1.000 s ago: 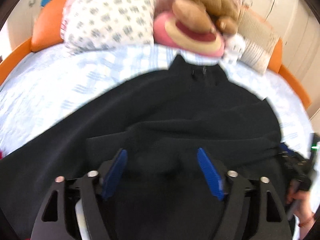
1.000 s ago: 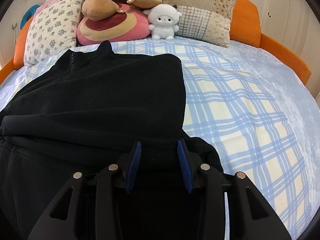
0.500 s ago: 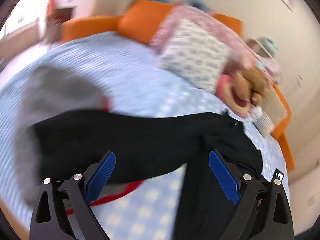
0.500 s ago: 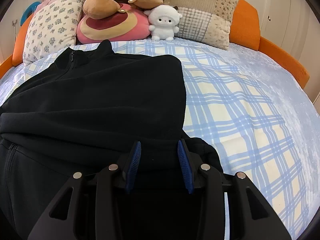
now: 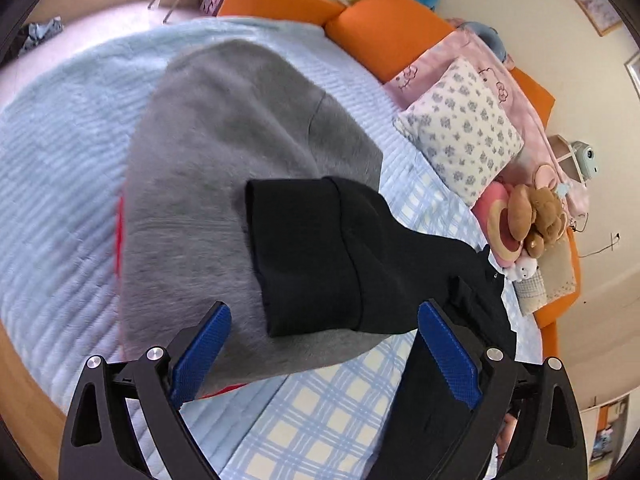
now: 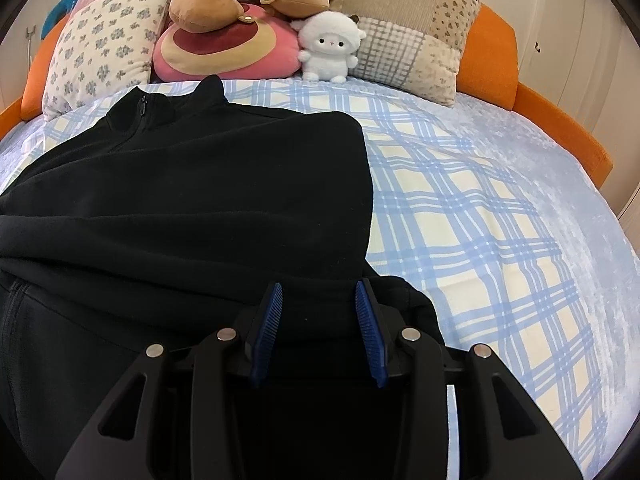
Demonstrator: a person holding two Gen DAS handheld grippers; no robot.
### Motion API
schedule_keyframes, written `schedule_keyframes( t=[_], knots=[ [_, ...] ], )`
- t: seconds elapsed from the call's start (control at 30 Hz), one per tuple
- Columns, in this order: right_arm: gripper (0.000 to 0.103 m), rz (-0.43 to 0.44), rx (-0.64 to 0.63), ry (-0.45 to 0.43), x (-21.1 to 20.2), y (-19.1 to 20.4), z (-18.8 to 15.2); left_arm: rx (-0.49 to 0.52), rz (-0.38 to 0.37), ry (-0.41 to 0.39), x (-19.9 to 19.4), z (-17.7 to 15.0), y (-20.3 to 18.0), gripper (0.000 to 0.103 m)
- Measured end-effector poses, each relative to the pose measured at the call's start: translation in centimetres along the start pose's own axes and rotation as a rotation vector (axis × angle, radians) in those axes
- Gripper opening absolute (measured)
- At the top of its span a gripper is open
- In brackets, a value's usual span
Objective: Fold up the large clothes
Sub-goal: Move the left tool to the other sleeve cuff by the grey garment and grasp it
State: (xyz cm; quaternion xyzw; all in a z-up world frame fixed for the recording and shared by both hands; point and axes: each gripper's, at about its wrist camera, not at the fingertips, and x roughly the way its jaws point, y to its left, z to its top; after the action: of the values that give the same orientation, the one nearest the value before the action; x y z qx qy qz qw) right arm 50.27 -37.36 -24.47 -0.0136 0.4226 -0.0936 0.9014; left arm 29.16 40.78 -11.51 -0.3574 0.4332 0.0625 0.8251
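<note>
Swinging out from over the jacket's body, the left gripper point(image 5: 324, 356) hangs with jaws spread, empty, above the black fleece jacket's point(image 6: 192, 184) outstretched sleeve point(image 5: 304, 256), which lies on a grey garment point(image 5: 224, 152). Right gripper point(image 6: 318, 328), unmoved, straddles the folded hem; grip uncertain. Sleeve fold looks next.

A white lamb toy point(image 6: 330, 47) stands at the far edge of the checked blanket point(image 6: 472, 216), between a pink round cushion point(image 6: 224, 52) and a patchwork pillow point(image 6: 412, 36). A flowered pillow point(image 6: 108, 40) leans far left, against the orange headboard point(image 6: 492, 52).
</note>
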Motion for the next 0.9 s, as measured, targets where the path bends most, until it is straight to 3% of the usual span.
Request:
schedule_keyframes(
  t=[0.2, 0.5, 0.53, 0.6, 0.8, 0.87, 0.9],
  knots=[
    [0.039, 0.005, 0.004, 0.001, 0.0, 0.0, 0.0, -0.062, -0.083, 0.015, 2.1, 0.7, 0.1, 0.096],
    [0.039, -0.01, -0.01, 0.002, -0.1, 0.2, 0.0, -0.099, -0.146, -0.026, 2.7, 0.8, 0.7, 0.096],
    [0.039, -0.018, -0.017, 0.003, -0.1, 0.3, 0.0, -0.099, -0.146, -0.029, 2.6, 0.8, 0.7, 0.095],
    [0.039, -0.037, -0.033, 0.002, -0.2, 0.7, 0.0, -0.1, -0.144, -0.029, 2.5, 0.8, 0.8, 0.078],
    [0.039, -0.04, -0.032, 0.017, -0.6, 0.7, 0.5, -0.128, -0.176, -0.004, 2.4, 0.9, 2.6, 0.052],
    [0.039, 0.002, 0.019, 0.035, -0.9, -0.1, 0.6, -0.148, -0.198, 0.019, 2.1, 0.8, 3.3, 0.055],
    [0.039, 0.024, 0.041, 0.046, -0.9, -0.5, 0.6, -0.157, -0.2, 0.028, 1.9, 0.5, 3.5, 0.065]
  ],
)
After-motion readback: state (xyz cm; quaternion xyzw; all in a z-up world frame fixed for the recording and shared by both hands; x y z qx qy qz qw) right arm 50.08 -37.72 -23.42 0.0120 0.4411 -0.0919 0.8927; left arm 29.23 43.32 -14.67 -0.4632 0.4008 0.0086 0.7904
